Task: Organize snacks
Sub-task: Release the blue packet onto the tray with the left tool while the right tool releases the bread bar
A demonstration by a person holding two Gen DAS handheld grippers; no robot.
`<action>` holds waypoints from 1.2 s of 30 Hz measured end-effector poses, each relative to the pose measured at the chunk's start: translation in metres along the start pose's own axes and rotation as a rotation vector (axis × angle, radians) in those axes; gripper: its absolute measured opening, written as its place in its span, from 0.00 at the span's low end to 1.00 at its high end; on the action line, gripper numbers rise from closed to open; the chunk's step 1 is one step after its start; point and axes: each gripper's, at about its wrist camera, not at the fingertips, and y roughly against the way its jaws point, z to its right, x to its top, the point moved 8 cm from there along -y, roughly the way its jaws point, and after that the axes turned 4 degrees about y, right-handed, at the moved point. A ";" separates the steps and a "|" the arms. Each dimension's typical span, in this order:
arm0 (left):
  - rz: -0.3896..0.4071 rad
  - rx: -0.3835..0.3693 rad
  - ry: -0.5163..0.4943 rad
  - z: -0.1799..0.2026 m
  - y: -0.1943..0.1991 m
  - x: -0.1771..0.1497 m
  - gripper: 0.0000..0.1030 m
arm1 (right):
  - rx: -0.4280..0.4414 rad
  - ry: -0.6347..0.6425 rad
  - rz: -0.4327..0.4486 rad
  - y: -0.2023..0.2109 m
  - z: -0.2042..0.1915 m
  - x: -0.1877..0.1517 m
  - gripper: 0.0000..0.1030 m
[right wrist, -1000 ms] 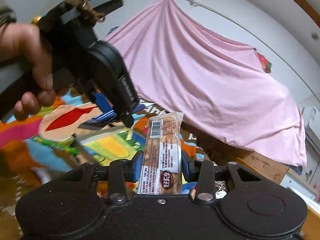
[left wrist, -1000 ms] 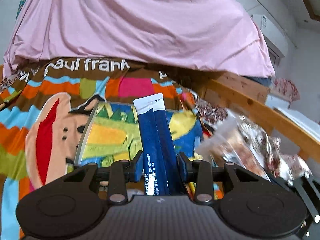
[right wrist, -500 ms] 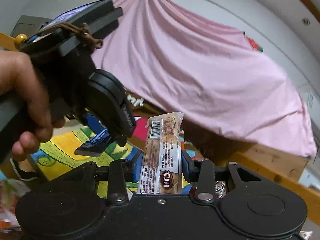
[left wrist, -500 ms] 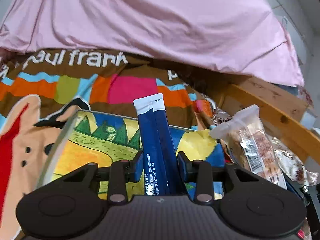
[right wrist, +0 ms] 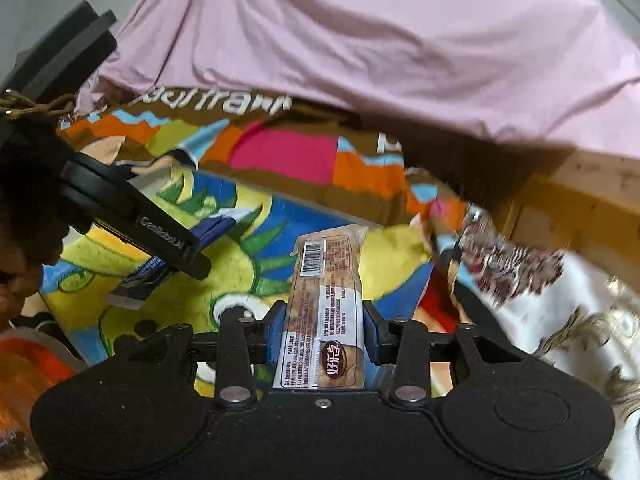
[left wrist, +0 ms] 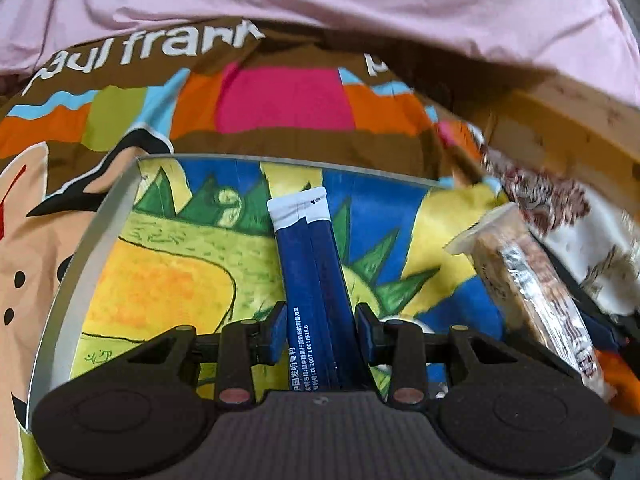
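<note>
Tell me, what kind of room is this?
Most likely a bedroom. A cartoon-print blanket reading "paul frank" is spread out like bedding, a wooden frame edges it like a bed, and a pink sheet hangs behind.

The left tool [left wrist: 320, 332] is pointing steeply downward, its blue pads [left wrist: 276, 332] pressing on both sides of a dark blue packet [left wrist: 312, 280]. The right tool [right wrist: 322, 338] is tilting down less steeply, its pads [right wrist: 370, 336] clamping a clear-wrapped snack bar [right wrist: 324, 300]. The two tools are hovering side by side.
</note>
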 end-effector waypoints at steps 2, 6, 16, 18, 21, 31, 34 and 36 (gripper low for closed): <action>-0.017 0.017 -0.022 0.000 -0.004 -0.003 0.38 | 0.006 -0.003 -0.005 0.001 -0.006 -0.003 0.40; -0.043 0.036 -0.020 -0.002 -0.009 -0.008 0.38 | 0.015 -0.013 -0.002 0.005 -0.007 -0.005 0.39; -0.072 0.011 0.012 -0.003 -0.007 -0.012 0.53 | -0.019 -0.041 0.037 0.026 0.001 0.013 0.65; -0.057 0.001 0.030 -0.005 0.001 -0.010 0.62 | -0.041 -0.050 0.067 0.040 0.006 0.024 0.74; -0.014 -0.015 0.052 -0.010 0.021 -0.005 0.74 | -0.071 -0.077 0.124 0.067 0.012 0.042 0.85; 0.250 -0.009 0.151 -0.026 0.130 0.010 0.99 | -0.139 -0.077 0.343 0.172 0.004 0.081 0.99; 0.301 0.011 0.163 -0.032 0.164 0.006 0.99 | -0.154 -0.089 0.382 0.199 -0.003 0.084 0.99; 0.327 0.024 0.159 -0.035 0.186 0.001 0.99 | -0.160 -0.104 0.395 0.214 -0.008 0.085 0.99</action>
